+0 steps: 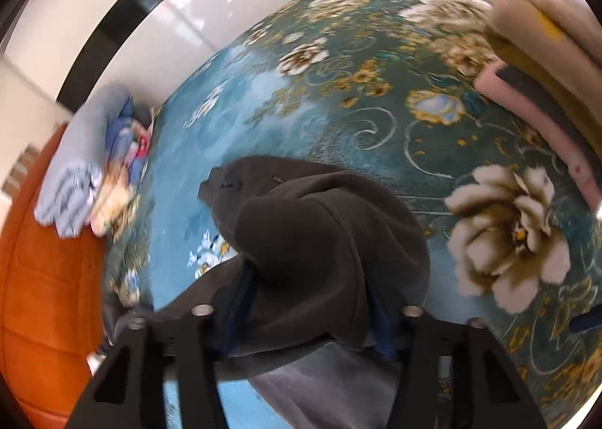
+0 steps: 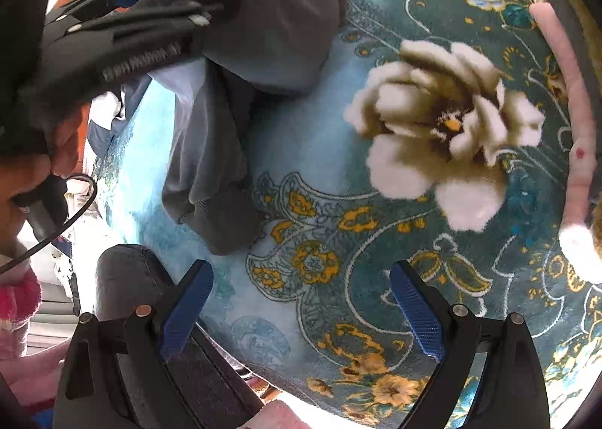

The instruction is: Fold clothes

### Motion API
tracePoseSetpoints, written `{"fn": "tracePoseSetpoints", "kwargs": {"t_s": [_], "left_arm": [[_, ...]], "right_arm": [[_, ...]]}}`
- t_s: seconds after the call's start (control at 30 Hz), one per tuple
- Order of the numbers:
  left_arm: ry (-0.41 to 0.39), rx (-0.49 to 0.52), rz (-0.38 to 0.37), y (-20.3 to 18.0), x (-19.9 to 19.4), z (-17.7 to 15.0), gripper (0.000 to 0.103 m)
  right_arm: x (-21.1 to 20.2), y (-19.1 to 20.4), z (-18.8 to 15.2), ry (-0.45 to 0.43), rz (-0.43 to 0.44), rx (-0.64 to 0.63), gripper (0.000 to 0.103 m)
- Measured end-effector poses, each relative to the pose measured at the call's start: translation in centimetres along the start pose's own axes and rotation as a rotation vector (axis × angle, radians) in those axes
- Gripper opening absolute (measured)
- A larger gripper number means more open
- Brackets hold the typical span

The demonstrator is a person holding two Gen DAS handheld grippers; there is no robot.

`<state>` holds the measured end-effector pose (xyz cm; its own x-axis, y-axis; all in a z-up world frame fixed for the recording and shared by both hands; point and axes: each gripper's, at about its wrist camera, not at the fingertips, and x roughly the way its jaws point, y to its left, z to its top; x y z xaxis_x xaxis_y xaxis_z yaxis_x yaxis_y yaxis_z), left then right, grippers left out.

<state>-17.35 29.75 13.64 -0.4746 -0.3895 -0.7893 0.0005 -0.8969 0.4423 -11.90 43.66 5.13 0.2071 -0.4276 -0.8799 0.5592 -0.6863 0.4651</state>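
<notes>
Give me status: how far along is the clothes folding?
Done: folded stack sits at the floral rug's edge. In hand: left gripper holds the dark grey garment, still bunched; right gripper is open and empty. Left: folding it, plus the unfolded pile.

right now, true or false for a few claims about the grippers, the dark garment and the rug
1. The left gripper is bunched in the dark garment. True.
2. The right gripper holds a pink towel. False: its blue pads stand apart with nothing between them.
3. The garment lies folded flat. False: it is crumpled, part of it lifted off the rug.
4. Folded clothes are stacked at the rug's edge. True.
5. The rug is plain grey. False: it is teal with flowers.
</notes>
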Motion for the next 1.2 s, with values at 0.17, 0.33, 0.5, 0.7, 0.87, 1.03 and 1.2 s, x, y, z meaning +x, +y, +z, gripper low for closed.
{"fn": "tracePoseSetpoints", "kwargs": {"t_s": [0.17, 0.33, 0.5, 0.7, 0.87, 1.03, 1.2], "left_arm": [[-0.013, -0.166, -0.030, 3.8, -0.3, -1.4, 0.025], [-0.040, -0.435, -0.027, 11.1, -1.3, -5.0, 0.022], [0.019, -0.750, 0.002, 20.1, -0.7, -13.1, 0.021], [0.211, -1.074, 0.028, 26.0, 2.8, -26.2, 0.021], [0.283, -1.251, -0.026, 26.8, 4.6, -32.1, 0.020], [0.269, -1.284, -0.081, 26.8, 4.6, -33.3, 0.021], [0.221, -1.249, -0.109, 27.1, 3.0, -32.6, 0.027]], "right_arm": [[-0.1, -0.4, 0.7, 0.004, -0.018, 0.021, 0.095], [-0.2, -0.1, 1.2, 0.004, -0.020, 0.032, 0.095], [0.7, 0.5, 1.3, 0.037, -0.021, 0.038, 0.095], [0.9, 1.4, 2.1, 0.050, -0.024, 0.026, 0.095], [0.9, 1.9, 2.6, 0.056, -0.040, 0.015, 0.095], [1.7, 2.8, 3.0, 0.067, -0.051, 0.002, 0.095], [2.7, 3.3, 2.8, 0.087, -0.054, -0.002, 0.095]]}}
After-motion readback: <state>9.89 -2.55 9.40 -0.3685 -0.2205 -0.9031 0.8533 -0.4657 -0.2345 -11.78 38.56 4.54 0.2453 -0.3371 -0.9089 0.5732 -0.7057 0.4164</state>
